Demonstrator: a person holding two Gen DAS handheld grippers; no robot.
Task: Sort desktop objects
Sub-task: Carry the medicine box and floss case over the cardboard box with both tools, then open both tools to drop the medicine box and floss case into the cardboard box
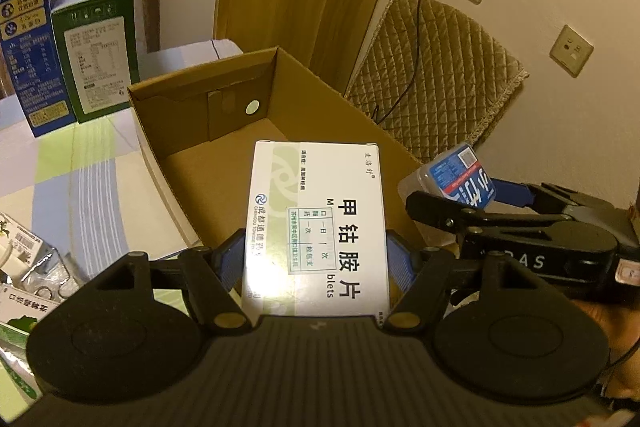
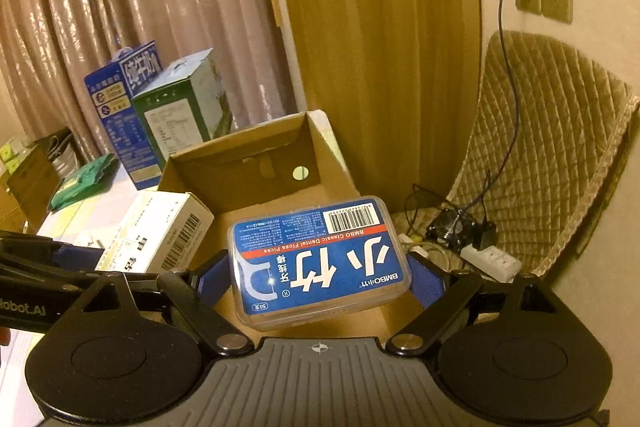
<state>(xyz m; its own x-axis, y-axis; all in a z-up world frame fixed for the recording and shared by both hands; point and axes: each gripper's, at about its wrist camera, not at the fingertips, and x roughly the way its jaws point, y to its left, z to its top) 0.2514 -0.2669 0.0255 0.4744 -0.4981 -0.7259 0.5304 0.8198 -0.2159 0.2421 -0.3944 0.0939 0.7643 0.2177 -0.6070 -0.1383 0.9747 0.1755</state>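
Biggest thing on show: the open cardboard box (image 1: 224, 147), brown, flaps up, a round hole in its far wall, sitting on the patterned tablecloth (image 1: 92, 163) with its floor bare where it can be seen. Behind it at the table's far edge stand two tall cartons side by side, the blue milk carton (image 1: 30, 39) and the green carton (image 1: 100, 47), touching or nearly so. Off to the right, a quilted cushion (image 2: 552, 147) leans against the wall under the sockets, a cable trailing down to a power strip (image 2: 490, 259) on the floor.

Now the hands. The left gripper (image 1: 316, 259) is clamped on a white medicine box (image 1: 320, 227), blue pads pressed to its two long sides, the box held flat, label up, over the near end of the cardboard box. Right alongside, the right gripper (image 2: 320, 275) has its jaws spread wide around a blue dental floss picks case (image 2: 320, 259), a clear plastic case with a barcode, pads hard against its short ends; it too hangs above the cardboard box's near right corner. From the left wrist, that case pokes out just beside the medicine box, the two apart.

Smallest bits: loose packets and green-printed boxes (image 1: 24, 307) heaped at the lower left on the table.
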